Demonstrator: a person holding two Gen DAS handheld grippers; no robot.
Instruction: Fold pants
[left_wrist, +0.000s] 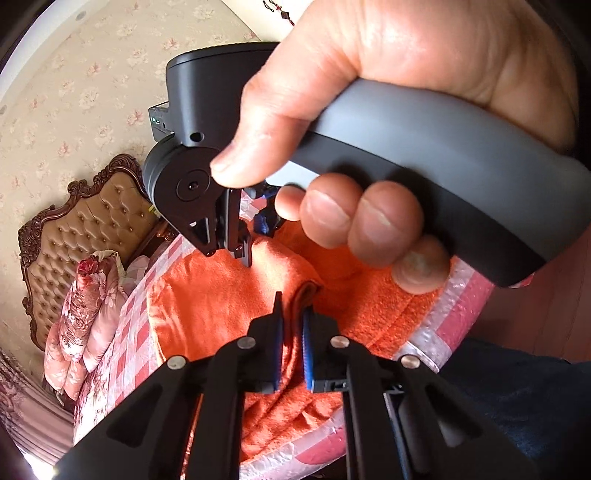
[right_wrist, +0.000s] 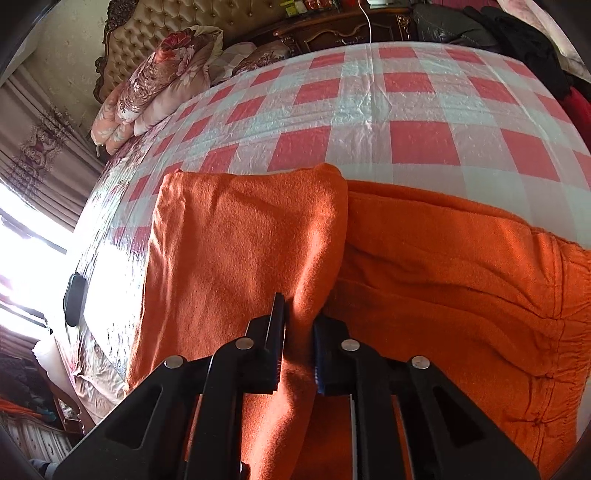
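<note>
Orange fleece pants (right_wrist: 240, 229) lie across the near side of the bed, with the gathered waistband (right_wrist: 565, 295) at the right. A raised fold of one leg runs up between the blue pads of my right gripper (right_wrist: 299, 332), which is shut on it. In the left wrist view my left gripper (left_wrist: 293, 332) is shut on another ridge of the orange pants (left_wrist: 221, 302). Just beyond it, a hand (left_wrist: 369, 110) holds the right gripper (left_wrist: 231, 253), whose tips are down on the cloth.
The bed's red-and-white checked cover (right_wrist: 406, 103) stretches away behind the pants. Floral quilts (right_wrist: 155, 74) are stacked by the tufted headboard (right_wrist: 184, 18). Dark clothes (right_wrist: 517, 33) are piled at the far right. A black object (right_wrist: 74, 299) sits at the bed's left edge.
</note>
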